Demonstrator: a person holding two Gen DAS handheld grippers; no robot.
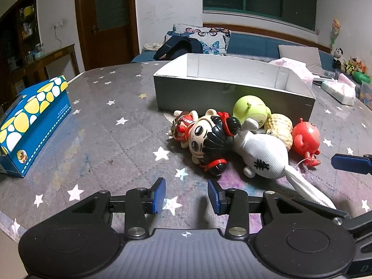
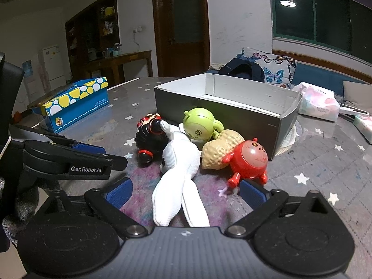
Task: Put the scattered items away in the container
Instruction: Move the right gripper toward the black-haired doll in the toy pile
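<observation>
- The toys lie in one heap on the grey star-patterned table cover (image 1: 97,139), touching the near wall of the open grey cardboard box with white inside (image 1: 232,93). The box looks empty, so I judge the tidying has not started.
- In the heap: a black-haired doll figure with red hair ties (image 1: 209,139), a white soft fabric rabbit with long ears (image 2: 181,162), a round green plastic figure (image 2: 197,123), a tan peanut-shaped toy (image 2: 218,151) and a round red plastic figure with small legs (image 2: 251,160).
- The left gripper (image 1: 186,195) is empty, its blue pads apart, low over the table just before the doll; probably it aims there.
- The right gripper (image 2: 183,193) is spread wide and grasps nothing. The rabbit's ears lie between its fingers, and the right pad (image 2: 252,193) is just beside the red figure's foot.
- On the left gripper's body, seen from the right wrist, I read "GenRobot.AI".
- The blue tissue box with yellow and white spots (image 1: 30,125) carries small print, too small to read.
</observation>
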